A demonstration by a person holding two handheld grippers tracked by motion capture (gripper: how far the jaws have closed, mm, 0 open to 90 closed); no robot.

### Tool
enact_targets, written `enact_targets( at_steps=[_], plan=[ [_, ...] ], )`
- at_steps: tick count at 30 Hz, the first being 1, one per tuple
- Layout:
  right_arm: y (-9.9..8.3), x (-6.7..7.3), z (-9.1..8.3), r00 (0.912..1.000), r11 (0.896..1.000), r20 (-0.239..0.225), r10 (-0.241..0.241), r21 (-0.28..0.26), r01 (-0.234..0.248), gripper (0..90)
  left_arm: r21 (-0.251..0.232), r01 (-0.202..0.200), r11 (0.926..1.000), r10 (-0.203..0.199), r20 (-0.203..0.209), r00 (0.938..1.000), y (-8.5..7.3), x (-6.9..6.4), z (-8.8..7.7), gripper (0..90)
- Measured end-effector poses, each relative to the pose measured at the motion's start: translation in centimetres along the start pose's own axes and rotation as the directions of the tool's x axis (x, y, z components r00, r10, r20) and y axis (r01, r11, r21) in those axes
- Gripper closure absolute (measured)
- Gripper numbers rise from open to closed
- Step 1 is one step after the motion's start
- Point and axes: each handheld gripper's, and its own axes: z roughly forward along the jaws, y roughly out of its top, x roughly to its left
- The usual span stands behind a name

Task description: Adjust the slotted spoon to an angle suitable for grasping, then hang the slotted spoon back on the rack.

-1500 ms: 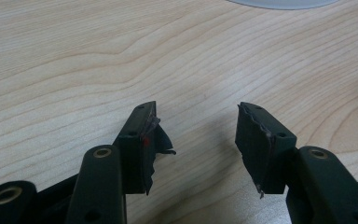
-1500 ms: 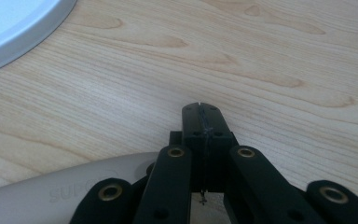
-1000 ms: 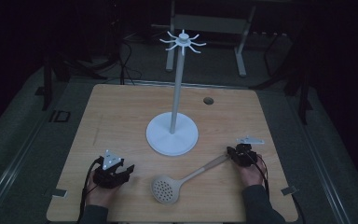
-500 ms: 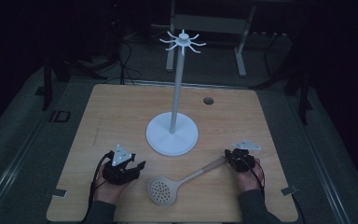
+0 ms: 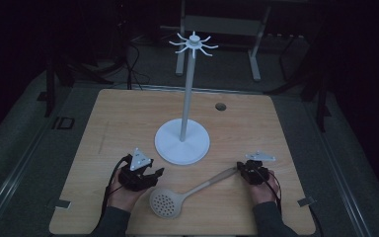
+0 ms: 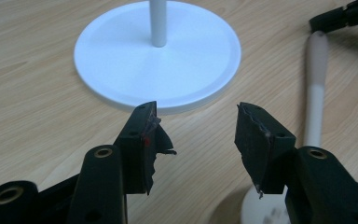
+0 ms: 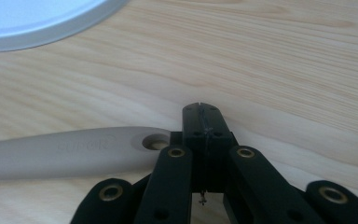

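A white slotted spoon (image 5: 202, 187) lies on the wooden table (image 5: 118, 123), head toward the near edge, handle running up to the right. My left gripper (image 5: 157, 174) hovers just left of the spoon's head, open with nothing between its fingers. In the left gripper view its jaws (image 6: 196, 109) stand wide, facing the stand's round base (image 6: 121, 56), with the spoon's handle (image 6: 314, 93) to their right. My right gripper (image 5: 239, 167) is shut at the handle's end. In the right gripper view the closed tips (image 7: 201, 108) rest beside the handle's hole (image 7: 156, 141), gripping nothing.
A tall white stand (image 5: 187, 98) rises from a round base (image 5: 197, 148) mid-table and is topped by a ring of hooks (image 5: 193, 44). A small dark hole (image 5: 220, 106) is at the table's far right. Dark floor and a metal frame lie beyond.
My left gripper has risen a little and moved right toward the spoon's head. The right gripper has stayed by the handle's end.
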Motion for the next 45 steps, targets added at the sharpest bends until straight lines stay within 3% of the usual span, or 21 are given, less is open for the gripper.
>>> enact_targets(
  at_steps=[7, 10, 16, 22, 31, 45],
  plan=[
    [0.2, 3.2, 0.3, 0.9941, 0.997, -0.082, -0.071, 0.003, 0.071, 90.0, 0.011, -0.018, 0.9998, 0.018, 0.013, 0.9997, 0.7, -0.4, 0.5, 49.3],
    [0.3, 3.8, 0.4, 0.9910, 0.995, -0.089, -0.100, 0.002, 0.101, 90.0, 0.017, -0.024, 0.9996, 0.024, 0.015, 0.9996, 0.9, -0.5, 0.6, 49.3],
    [0.4, 2.7, -0.1, 0.9920, 0.997, -0.102, -0.075, -0.023, 0.073, 86.6, 0.025, -0.050, 0.9984, 0.050, 0.021, 0.9985, 1.5, -1.0, 0.9, 49.3],
    [0.5, 1.1, -1.0, 0.9968, 0.998, -0.073, -0.034, -0.058, 0.030, 82.0, 0.030, -0.065, 0.9974, 0.065, 0.025, 0.9976, 2.3, -1.3, 1.2, 49.2],
    [0.5, -0.5, -2.0, 0.9999, 0.996, -0.014, -0.006, -0.093, 0.005, 72.2, 0.034, -0.079, 0.9963, 0.077, 0.044, 0.9961, 3.6, -2.1, 1.6, 49.2],
    [0.4, -1.6, -2.5, 0.9995, 0.993, 0.030, 0.010, -0.118, -0.006, 60.5, 0.109, -0.111, 0.9878, 0.104, 0.074, 0.9918, 5.5, -3.4, 2.8, 49.3]
  ],
)
